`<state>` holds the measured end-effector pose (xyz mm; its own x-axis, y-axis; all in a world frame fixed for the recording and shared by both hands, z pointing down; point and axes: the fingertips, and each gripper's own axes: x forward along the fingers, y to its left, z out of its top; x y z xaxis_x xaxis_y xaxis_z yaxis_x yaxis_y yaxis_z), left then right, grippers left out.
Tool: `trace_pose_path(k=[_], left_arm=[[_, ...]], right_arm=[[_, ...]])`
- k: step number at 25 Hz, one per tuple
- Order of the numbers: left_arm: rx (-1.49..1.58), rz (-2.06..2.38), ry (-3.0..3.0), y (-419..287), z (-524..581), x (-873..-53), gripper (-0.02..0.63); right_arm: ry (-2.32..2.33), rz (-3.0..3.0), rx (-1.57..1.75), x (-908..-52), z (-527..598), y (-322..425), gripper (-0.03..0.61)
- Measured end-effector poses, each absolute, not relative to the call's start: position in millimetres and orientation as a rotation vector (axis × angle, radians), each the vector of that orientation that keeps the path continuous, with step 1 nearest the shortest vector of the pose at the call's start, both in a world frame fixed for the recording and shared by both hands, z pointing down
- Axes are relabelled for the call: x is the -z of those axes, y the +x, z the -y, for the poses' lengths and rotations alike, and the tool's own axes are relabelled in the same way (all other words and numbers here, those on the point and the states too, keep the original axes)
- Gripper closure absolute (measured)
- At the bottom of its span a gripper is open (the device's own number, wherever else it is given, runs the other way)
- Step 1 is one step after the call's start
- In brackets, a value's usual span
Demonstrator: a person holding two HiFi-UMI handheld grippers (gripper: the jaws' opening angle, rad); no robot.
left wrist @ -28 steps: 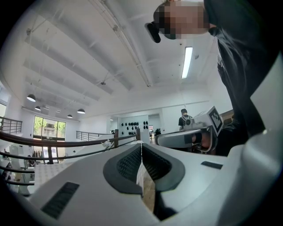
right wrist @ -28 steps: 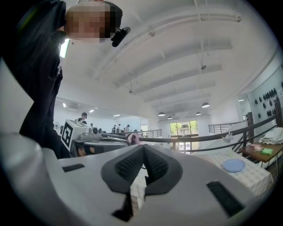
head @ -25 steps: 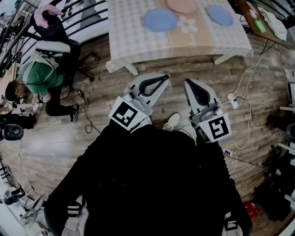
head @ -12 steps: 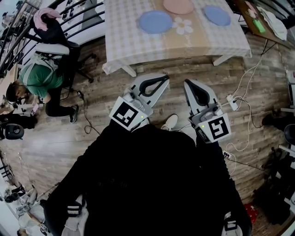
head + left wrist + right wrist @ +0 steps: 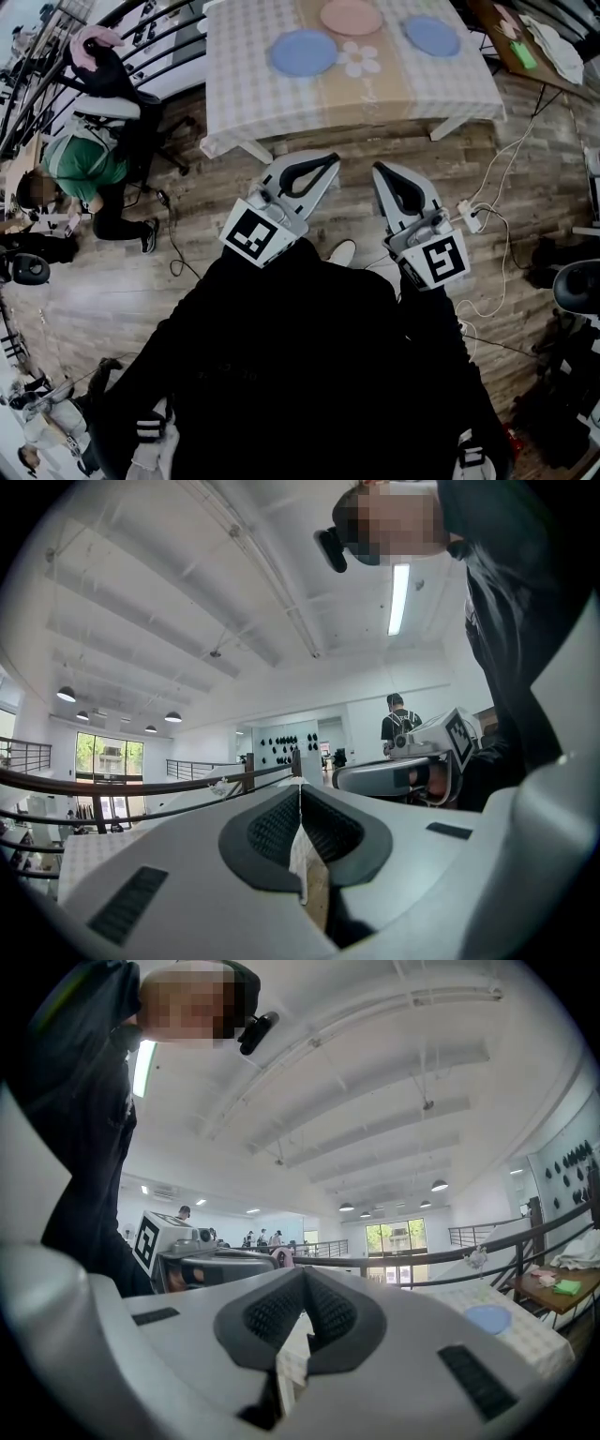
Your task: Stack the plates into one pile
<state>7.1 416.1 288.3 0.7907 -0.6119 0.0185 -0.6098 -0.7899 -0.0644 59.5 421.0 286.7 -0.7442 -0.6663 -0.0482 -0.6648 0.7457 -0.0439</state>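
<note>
Pink plate [image 5: 352, 17] and two blue plates [image 5: 304, 52] lie apart on the table [image 5: 244, 94], top of frame. Mid-frame, left gripper [image 5: 333, 157] and right gripper [image 5: 376, 169] are clenched, empty.

In the head view the table [image 5: 253, 103] has slid leftward, carrying the left blue plate [image 5: 303, 52], right blue plate [image 5: 431, 35] and pink plate [image 5: 352, 16] with it. The pink plate now shows almost whole, and the white shoe [image 5: 341, 251] has drawn back.
</note>
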Motion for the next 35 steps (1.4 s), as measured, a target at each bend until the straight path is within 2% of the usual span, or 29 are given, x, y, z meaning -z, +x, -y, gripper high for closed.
trace_pose_path(k=[16, 35], left_arm=[[0.023, -0.986, -2.946, 35, -339, -304, 0.592], [-0.026, -0.943, -2.996, 10, -83, -301, 0.592]], right_arm=[[-1.106, -2.922, 0.022, -300, -343, 82, 0.572], [-1.085, -3.011, 0.048, -303, -88, 33, 0.572]])
